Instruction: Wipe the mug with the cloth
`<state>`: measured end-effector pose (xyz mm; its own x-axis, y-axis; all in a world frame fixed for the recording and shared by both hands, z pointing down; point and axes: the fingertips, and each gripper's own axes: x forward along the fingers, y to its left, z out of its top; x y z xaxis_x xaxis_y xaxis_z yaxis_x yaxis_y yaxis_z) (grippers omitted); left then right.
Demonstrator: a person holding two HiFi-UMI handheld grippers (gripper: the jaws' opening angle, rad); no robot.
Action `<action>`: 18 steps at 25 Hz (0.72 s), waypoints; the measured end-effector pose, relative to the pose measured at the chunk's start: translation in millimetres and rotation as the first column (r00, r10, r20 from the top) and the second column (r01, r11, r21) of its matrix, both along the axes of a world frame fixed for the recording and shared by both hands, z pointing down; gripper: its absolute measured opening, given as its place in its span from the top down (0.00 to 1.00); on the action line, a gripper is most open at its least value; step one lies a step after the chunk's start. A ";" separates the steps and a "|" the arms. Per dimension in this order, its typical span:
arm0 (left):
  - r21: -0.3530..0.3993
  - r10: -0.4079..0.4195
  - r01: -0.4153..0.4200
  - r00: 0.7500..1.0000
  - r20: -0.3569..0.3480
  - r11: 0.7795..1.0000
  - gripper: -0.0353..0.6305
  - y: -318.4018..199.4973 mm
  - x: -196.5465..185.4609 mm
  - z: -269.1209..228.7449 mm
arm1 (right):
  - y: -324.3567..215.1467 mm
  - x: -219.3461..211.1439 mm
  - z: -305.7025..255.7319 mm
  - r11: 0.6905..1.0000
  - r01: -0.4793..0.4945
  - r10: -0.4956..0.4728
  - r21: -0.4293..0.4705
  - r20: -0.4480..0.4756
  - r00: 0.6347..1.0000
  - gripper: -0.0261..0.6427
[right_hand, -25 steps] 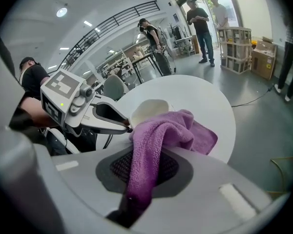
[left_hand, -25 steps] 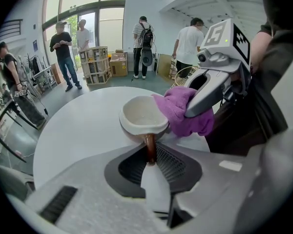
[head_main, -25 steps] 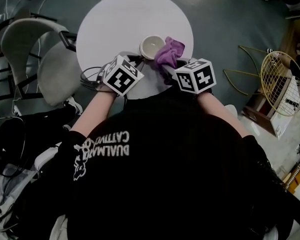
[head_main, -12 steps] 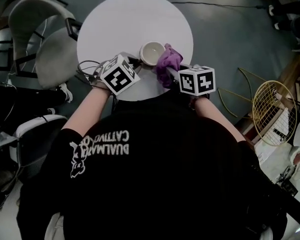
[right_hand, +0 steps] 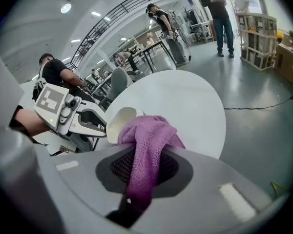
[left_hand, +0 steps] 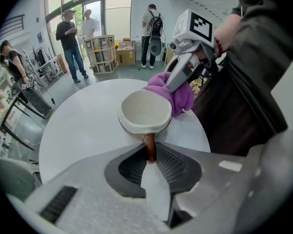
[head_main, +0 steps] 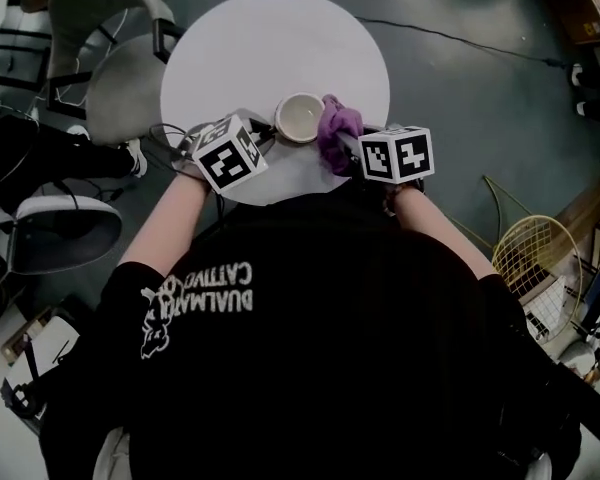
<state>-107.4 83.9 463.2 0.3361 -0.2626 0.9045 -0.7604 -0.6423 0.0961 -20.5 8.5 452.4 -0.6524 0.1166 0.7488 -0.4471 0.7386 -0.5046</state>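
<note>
On the near edge of the worktop (head_main: 270, 38), the mug (head_main: 300, 118) is sitting with the cloth (head_main: 338, 133) touching its right side. The left tool (left_hand: 150, 156) is reaching in from the mug's left, the right tool (right_hand: 139, 179) from the cloth's right. A chair (head_main: 120, 83) is standing left of the worktop.

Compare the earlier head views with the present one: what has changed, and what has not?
The right gripper has slid the cloth slightly along the side of the mug. Unchanged: left gripper still clamps the mug's handle, cloth still gripped, mug on the table.
</note>
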 end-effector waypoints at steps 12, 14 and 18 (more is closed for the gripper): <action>-0.038 -0.077 0.082 0.991 0.106 0.996 0.85 -5.4 5.2 4.0 | -32.4 -14.4 7.8 0.980 0.164 -0.157 -0.114 0.072 0.985 0.89; -0.052 -0.081 0.087 0.990 0.114 0.995 0.85 -4.4 3.3 5.0 | -34.8 -19.6 11.4 0.973 0.195 -0.187 -0.125 0.074 0.980 0.89; -0.076 -0.088 0.098 0.989 0.121 0.992 0.85 -4.5 2.5 6.4 | -41.1 -25.3 15.1 0.964 0.236 -0.228 -0.120 0.080 0.970 0.89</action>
